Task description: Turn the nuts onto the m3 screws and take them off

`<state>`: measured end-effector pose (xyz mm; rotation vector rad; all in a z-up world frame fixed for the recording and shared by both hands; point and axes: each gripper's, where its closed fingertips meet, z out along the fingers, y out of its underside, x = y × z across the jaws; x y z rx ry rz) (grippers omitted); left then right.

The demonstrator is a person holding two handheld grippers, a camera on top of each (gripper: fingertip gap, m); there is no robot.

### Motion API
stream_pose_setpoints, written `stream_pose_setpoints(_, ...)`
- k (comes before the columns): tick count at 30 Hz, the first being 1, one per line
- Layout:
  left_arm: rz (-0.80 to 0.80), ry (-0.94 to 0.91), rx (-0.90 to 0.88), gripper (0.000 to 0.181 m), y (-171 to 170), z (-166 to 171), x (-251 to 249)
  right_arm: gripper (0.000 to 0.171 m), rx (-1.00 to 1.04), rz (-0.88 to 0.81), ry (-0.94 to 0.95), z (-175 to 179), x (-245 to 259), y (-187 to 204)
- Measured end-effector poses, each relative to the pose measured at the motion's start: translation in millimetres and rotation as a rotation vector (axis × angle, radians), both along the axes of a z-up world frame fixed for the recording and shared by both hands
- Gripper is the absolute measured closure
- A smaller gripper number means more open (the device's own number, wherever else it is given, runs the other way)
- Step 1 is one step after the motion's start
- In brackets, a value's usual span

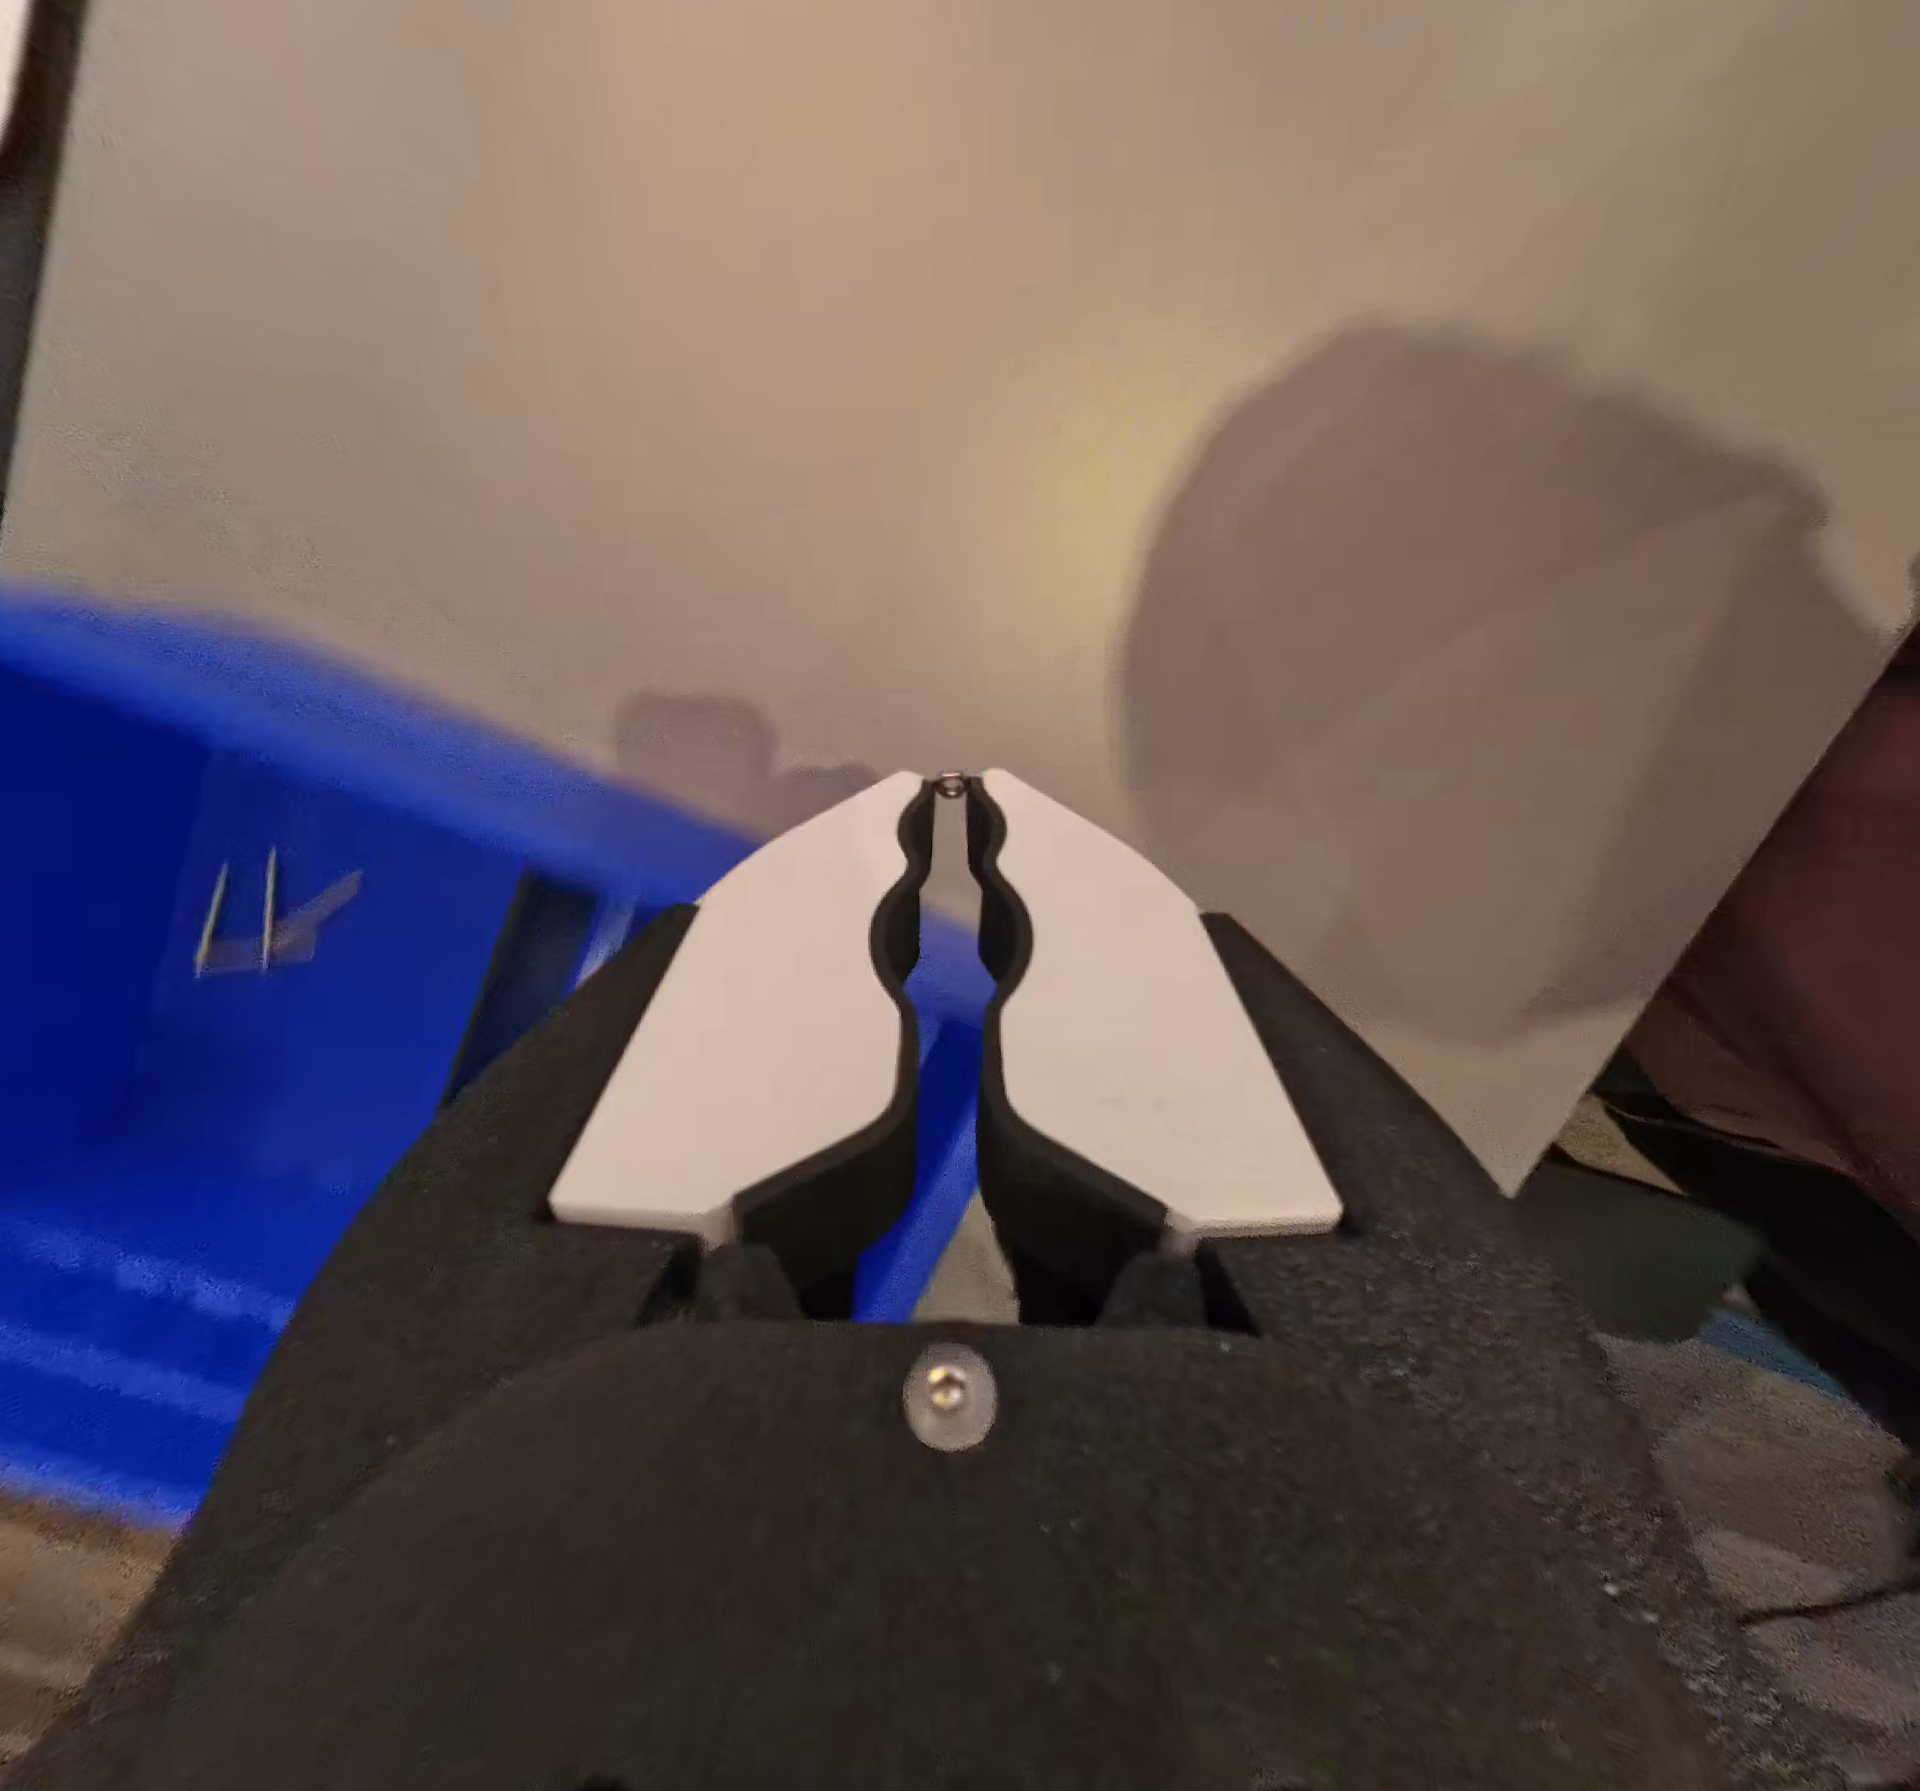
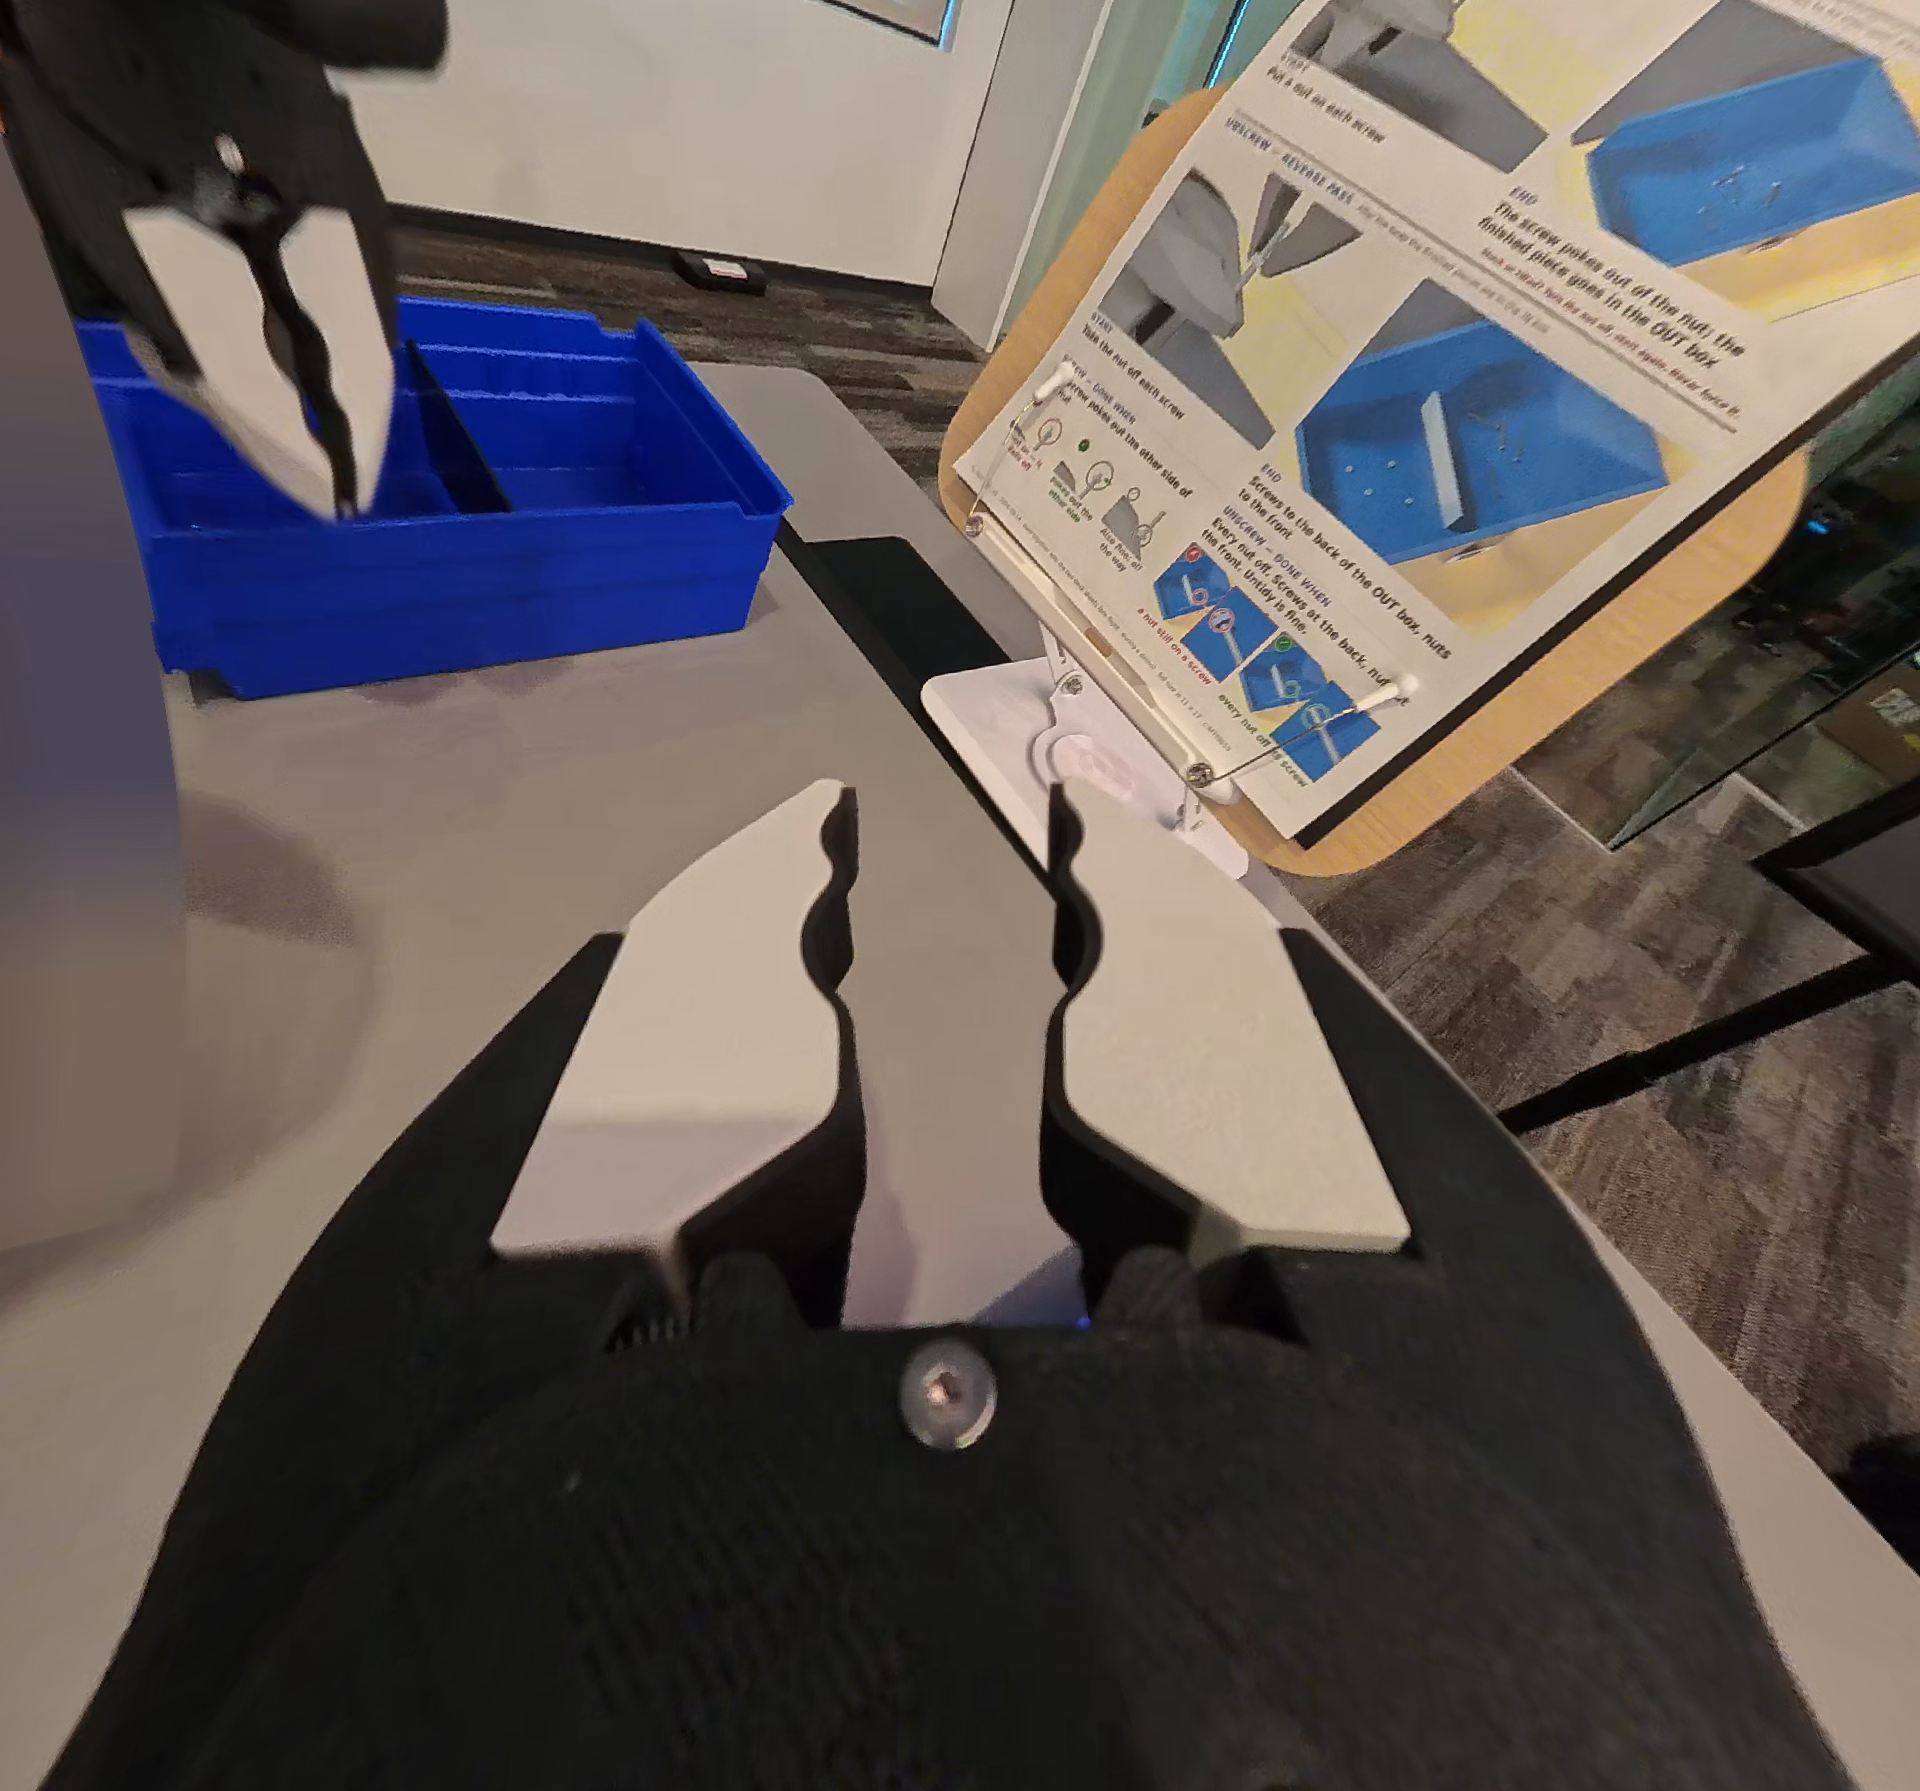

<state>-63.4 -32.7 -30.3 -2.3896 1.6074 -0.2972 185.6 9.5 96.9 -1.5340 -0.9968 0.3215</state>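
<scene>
My left gripper (image 1: 951, 785) is shut on a tiny metal nut (image 1: 951, 786) pinched at its very fingertips, above the grey table beside the blue bin (image 1: 260, 910). Two thin screws (image 1: 239, 910) lie inside that bin. In the right wrist view the left gripper (image 2: 343, 500) hangs tips-down over the blue bin (image 2: 582, 536), slightly blurred. My right gripper (image 2: 951, 806) is open and empty, low over the grey table (image 2: 520, 827), well to the right of the bin.
The bin has a dark divider (image 2: 457, 442) across it. A white stand (image 2: 1049, 733) holds a tilted printed instruction sheet (image 2: 1455, 339) on a wooden board at the table's right edge. A dark gap (image 2: 904, 609) runs between table sections. Carpeted floor (image 2: 1714, 1170) lies to the right. The left gripper's tips are roughly 30 cm from the right gripper's.
</scene>
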Motion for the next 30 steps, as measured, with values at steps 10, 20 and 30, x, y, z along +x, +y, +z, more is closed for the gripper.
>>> stream_pose_setpoints(10, -0.256, 0.059, -0.021, 0.176, -8, -104, 160, 0.135, -0.026, -0.034, 0.017, 16, 38, -16)
stream_pose_setpoints(20, -0.308, 0.164, -0.019, 0.176, -2, -126, 174, 0.135, 0.008, -0.06, 0.052, 31, 60, -23)
stream_pose_setpoints(30, -0.316, 0.164, -0.082, 0.176, -4, -132, 177, 0.134, -0.003, -0.061, 0.06, 31, 63, -22)
